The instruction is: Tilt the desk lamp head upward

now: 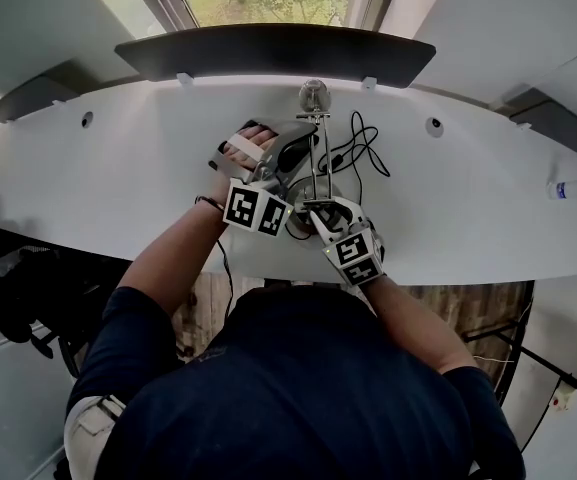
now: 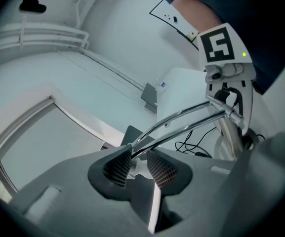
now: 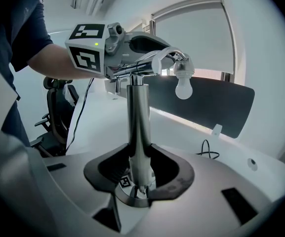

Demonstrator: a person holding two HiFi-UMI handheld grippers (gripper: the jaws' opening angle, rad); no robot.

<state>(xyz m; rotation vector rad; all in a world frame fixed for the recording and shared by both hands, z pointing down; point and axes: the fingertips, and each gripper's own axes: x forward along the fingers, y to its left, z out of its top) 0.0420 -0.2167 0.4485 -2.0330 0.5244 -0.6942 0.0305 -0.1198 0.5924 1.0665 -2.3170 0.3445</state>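
Observation:
The chrome desk lamp stands mid-desk with its upright pole [image 3: 138, 117] and a bare white bulb [image 3: 183, 87] hanging from the head. My right gripper [image 3: 138, 174] is shut on the pole just above the round base; from the head view it sits at the desk's front edge [image 1: 343, 230]. My left gripper [image 2: 138, 166] is up at the head end, its jaws on either side of the twin chrome arm rods [image 2: 182, 122] and a small white part of the head. A gap shows beside the right pad [image 2: 162, 169], so the jaws stand open. The bulb [image 1: 314, 95] points away from me.
A black cable [image 1: 363, 148] loops on the white desk [image 1: 118, 188] right of the lamp. A dark panel [image 1: 278, 53] runs along the desk's back under a window. A small bottle [image 1: 568, 189] lies far right. An office chair [image 3: 58, 112] stands left.

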